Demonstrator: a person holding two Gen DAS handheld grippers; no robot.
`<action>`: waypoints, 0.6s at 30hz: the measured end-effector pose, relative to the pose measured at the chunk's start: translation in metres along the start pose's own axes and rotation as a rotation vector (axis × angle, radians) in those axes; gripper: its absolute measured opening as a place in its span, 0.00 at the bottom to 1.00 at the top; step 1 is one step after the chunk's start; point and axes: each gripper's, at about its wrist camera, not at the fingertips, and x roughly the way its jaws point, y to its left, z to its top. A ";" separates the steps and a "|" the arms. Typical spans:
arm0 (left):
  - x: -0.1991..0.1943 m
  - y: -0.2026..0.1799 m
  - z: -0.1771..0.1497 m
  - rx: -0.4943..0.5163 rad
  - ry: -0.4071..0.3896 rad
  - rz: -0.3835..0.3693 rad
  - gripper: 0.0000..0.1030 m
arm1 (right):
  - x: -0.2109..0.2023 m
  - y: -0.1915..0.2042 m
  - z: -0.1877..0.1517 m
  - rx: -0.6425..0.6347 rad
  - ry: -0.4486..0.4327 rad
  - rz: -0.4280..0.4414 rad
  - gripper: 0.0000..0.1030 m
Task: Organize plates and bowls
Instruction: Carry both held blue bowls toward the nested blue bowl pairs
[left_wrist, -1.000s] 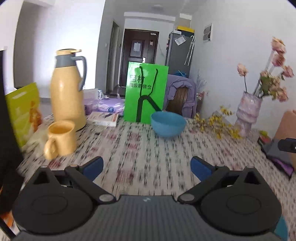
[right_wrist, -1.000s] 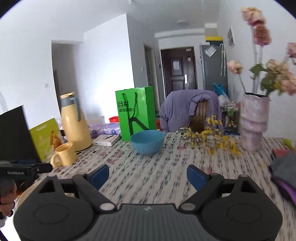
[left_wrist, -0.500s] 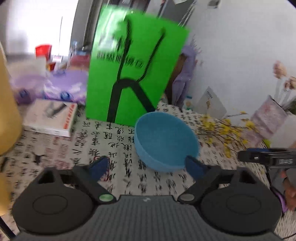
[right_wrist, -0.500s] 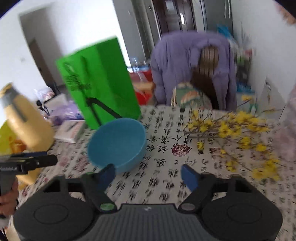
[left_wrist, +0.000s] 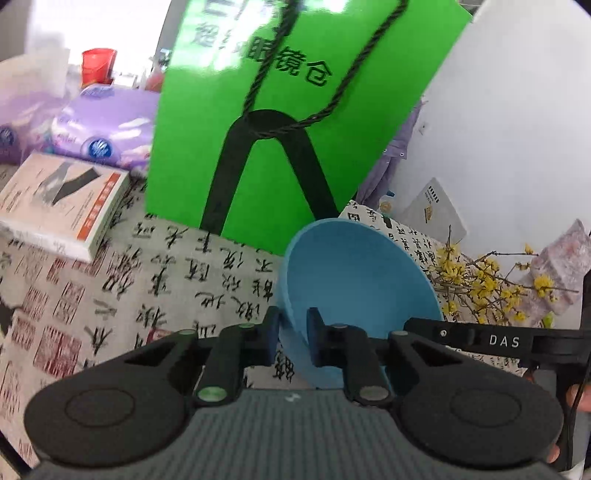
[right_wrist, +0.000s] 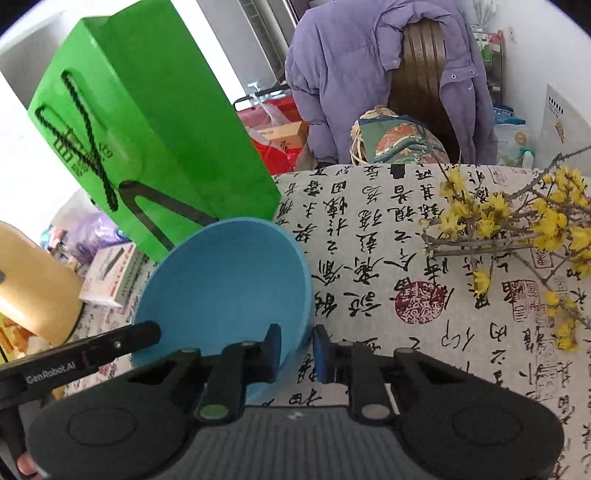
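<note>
A: Big stuff first. We've got the surface (right_wrist: 424, 258) with a calligraphy-print cloth, and a green bag (left_wrist: 295, 110) standing at the back of it. A purple jacket (right_wrist: 351, 74) hangs over a chair beyond the edge.

B: Logged. Mid-size?

A: The blue bowl (right_wrist: 225, 280) sits just in front of the bag, tipped so its opening faces us. In the left view it looks lifted on one side, but we can't tell if the base is clear of the cloth. Yellow jug (right_wrist: 33, 280) far left, a boxed book (left_wrist: 62, 199) beside the bag, yellow flower twigs (right_wrist: 517, 229) off to the right.

B: Claws?

A: Both on the bowl. Left claw (left_wrist: 292, 341) is clenched on the rim at the bowl's left side, one finger outside the wall, one inside. Right claw (right_wrist: 296, 352) is pinching the rim on the bowl's right side, again one finger inside and one outside.

B: So which hand is nearer?

A: Neither, we'd say; they grip opposite sides of the same rim, the bowl straight ahead between them. The bowl is round, so no long axis matters. What counts is that the two grips face each other across the opening.

B: Next move?

A: Our guess is a two-handed lift and carry. No plates or other bowls are in view, so we can't say where it goes.
</note>
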 end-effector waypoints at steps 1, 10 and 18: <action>-0.004 0.000 0.001 -0.004 0.001 -0.001 0.14 | -0.004 0.003 0.000 -0.007 0.003 -0.001 0.16; -0.096 -0.021 -0.006 0.008 -0.059 -0.028 0.14 | -0.077 0.039 -0.016 -0.078 -0.006 0.009 0.16; -0.212 -0.046 -0.056 0.015 -0.129 -0.010 0.15 | -0.168 0.093 -0.073 -0.160 -0.035 -0.007 0.16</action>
